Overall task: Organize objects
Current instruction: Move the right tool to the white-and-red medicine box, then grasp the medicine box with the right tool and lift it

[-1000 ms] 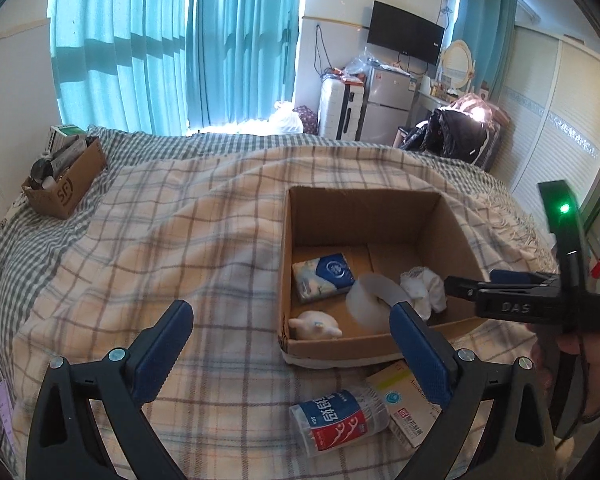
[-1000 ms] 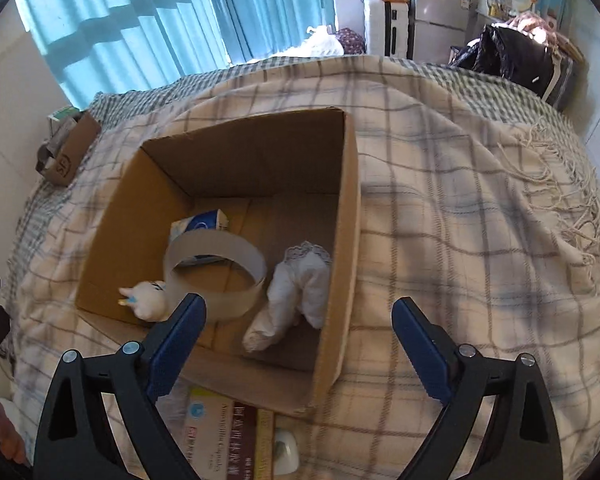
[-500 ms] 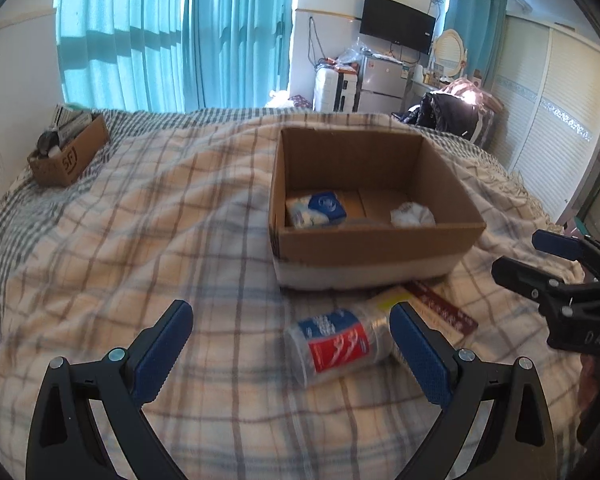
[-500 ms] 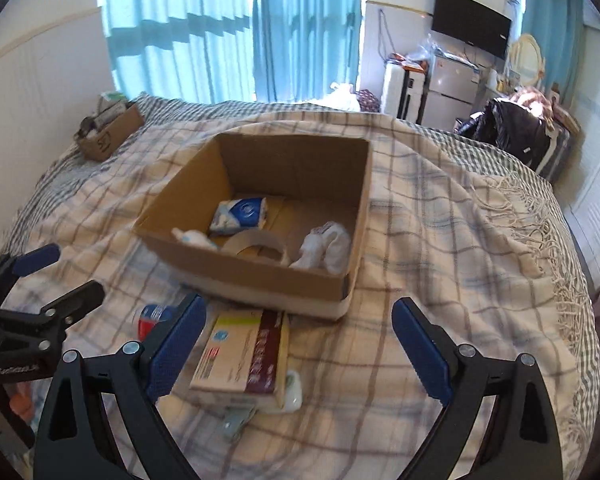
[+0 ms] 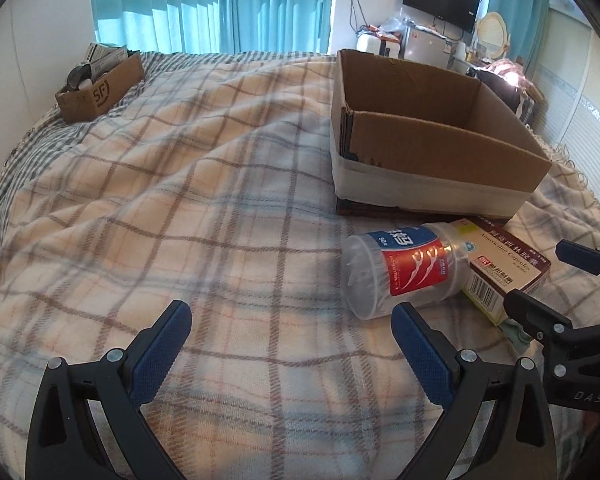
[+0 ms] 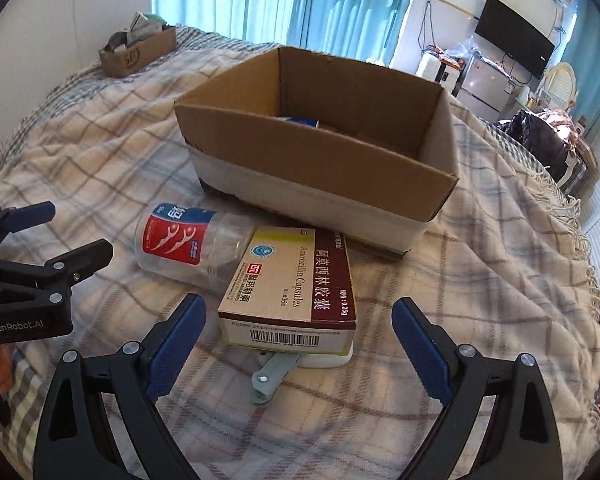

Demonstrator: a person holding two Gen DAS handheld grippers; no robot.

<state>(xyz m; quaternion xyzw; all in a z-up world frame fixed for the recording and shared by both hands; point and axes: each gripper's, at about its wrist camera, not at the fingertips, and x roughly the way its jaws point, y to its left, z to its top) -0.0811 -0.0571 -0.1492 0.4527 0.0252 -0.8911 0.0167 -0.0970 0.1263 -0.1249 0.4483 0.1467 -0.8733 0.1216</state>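
An open cardboard box sits on the plaid blanket. In front of it lie a clear floss-pick jar with a red and blue label on its side and a medicine carton. The carton rests on a small white and grey object. My left gripper is open and empty, low over the blanket, left of the jar. My right gripper is open and empty, straddling the near end of the carton. The box's contents are mostly hidden by its wall.
A small cardboard box of odds and ends stands at the bed's far left. Teal curtains, a fridge and a TV are beyond the bed. The blanket's fringed edge falls away at the right.
Both grippers have dropped from above the box to low over the blanket in front of it. The jar and carton now lie close ahead. Both stay open.
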